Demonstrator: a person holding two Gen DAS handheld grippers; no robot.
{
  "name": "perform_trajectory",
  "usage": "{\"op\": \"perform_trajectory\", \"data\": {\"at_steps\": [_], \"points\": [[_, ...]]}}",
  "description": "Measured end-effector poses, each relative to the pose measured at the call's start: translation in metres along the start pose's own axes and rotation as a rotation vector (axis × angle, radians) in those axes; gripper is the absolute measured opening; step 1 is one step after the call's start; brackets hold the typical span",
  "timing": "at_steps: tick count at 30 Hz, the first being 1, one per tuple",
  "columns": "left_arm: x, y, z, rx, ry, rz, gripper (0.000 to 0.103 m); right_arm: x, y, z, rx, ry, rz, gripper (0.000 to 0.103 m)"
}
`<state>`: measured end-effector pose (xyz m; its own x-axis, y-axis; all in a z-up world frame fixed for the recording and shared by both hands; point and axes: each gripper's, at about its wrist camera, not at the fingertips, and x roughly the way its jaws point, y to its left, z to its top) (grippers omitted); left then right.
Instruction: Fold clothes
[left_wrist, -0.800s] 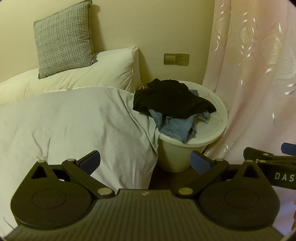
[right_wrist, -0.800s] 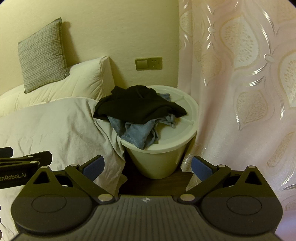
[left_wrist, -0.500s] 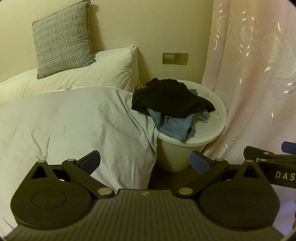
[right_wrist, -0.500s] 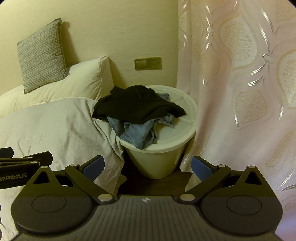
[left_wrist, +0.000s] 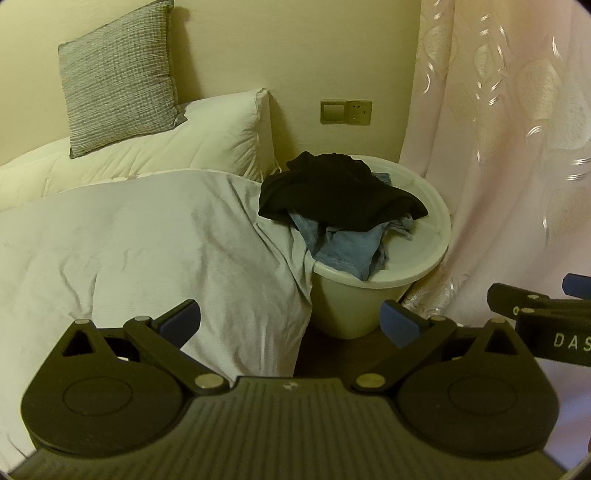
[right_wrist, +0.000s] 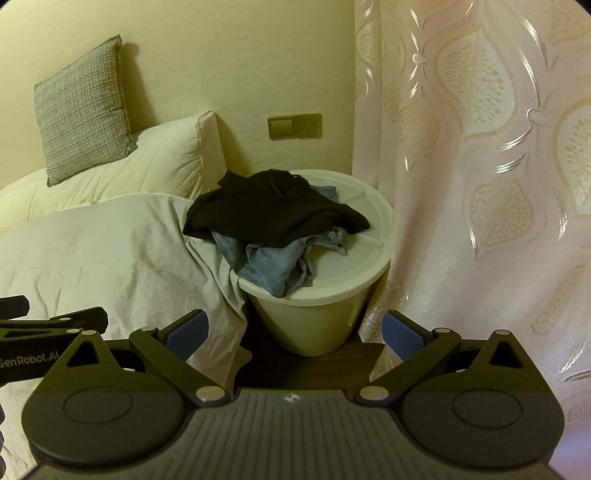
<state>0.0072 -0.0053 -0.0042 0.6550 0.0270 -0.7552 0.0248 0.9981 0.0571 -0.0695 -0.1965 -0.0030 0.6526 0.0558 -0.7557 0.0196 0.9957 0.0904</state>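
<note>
- Left tool at the bottom of its own view, jaws spread wide, blue pads far apart, nothing between them.
- Right tool likewise low in its own view, jaws wide apart and empty.
- Each tool visible at the edge of the other's view: right tool poking in from the right of the left view, left tool from the left of the right view, side by side.
- Ahead of both tools and slightly above: a round white bin with a flat lid, standing on dark floor.
- On the lid, a heap of clothes: a black garment on top, crumpled, draped partly over the lid's left edge.
- Beneath the black garment, a blue denim garment, one corner hanging over the front rim of the lid.
- Clothes well apart from both tools, unfolded.
- Left of the bin and touching it: a bed with a pale grey duvet, its corner hanging down beside the bin.
- Farther ahead on the bed: a white pillow and a grey checked cushion leaning against the wall.
- On the wall above the bin: a switch and socket plate.
- Right of the bin: a pink patterned curtain reaching to the floor.
</note>
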Motion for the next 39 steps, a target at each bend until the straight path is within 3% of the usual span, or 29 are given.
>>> {"op": "perform_trajectory", "data": {"at_steps": [22, 31, 39], "points": [[0.019, 0.017, 0.010, 0.012, 0.009, -0.033, 0.102, 0.023, 0.011, 0.012, -0.001, 0.014, -0.008, 0.103], [0.038, 0.033, 0.010, -0.036, 0.010, -0.042, 0.102, 0.043, 0.023, 0.010, -0.029, 0.028, -0.044, 0.103], [0.062, 0.033, 0.010, 0.027, 0.057, -0.065, 0.102, 0.057, 0.020, 0.011, 0.008, -0.014, -0.079, 0.103]]}}
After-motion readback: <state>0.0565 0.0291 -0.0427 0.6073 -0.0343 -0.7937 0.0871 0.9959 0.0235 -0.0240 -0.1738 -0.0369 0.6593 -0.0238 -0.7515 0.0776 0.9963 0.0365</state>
